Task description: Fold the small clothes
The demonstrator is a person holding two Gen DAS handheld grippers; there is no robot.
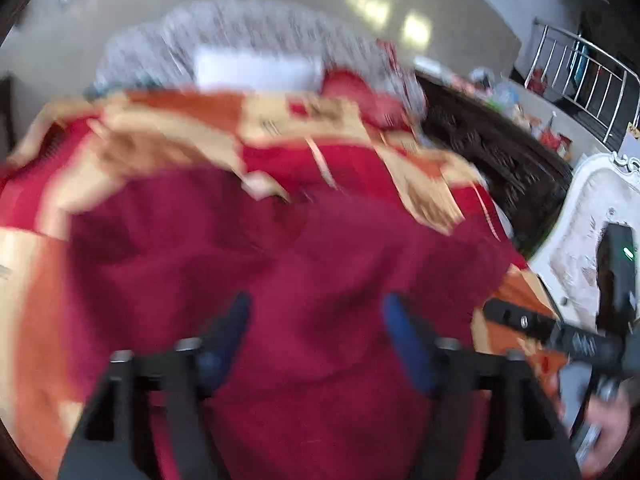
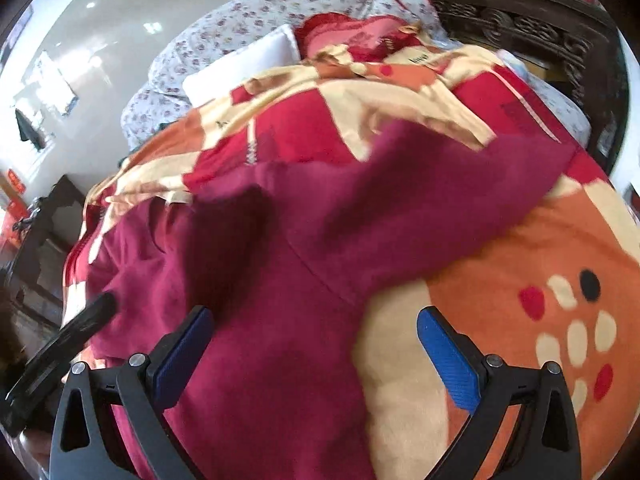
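while both cameras look down on the bed, i see my left gripper (image 1: 316,320) with its blue-padded fingers (image 1: 404,340) spread apart, nothing between them, hanging over the dark red garment (image 1: 280,264). that view is badly blurred, so i cannot tell whether the fingertips touch the cloth. the garment lies spread over a patterned blanket (image 1: 168,132) of red, orange and cream. in the right wrist view my right gripper (image 2: 316,328) is likewise spread wide and holds nothing; its left blue pad (image 2: 188,348) sits over the dark red garment (image 2: 280,280), while its right pad sits over the blanket (image 2: 540,264), where an orange patch with cream, red and black dots shows. a long part of the garment, perhaps a sleeve, reaches up and to the right across the blanket. beyond the blanket i see a white pillow (image 2: 244,64) against a grey floral cover (image 2: 224,24), and a dark carved headboard (image 2: 520,20) to the right. the other gripper's black body shows at the left edge of the right view, just beside the garment, and the right gripper (image 1: 568,336) shows at the right edge of the left view.
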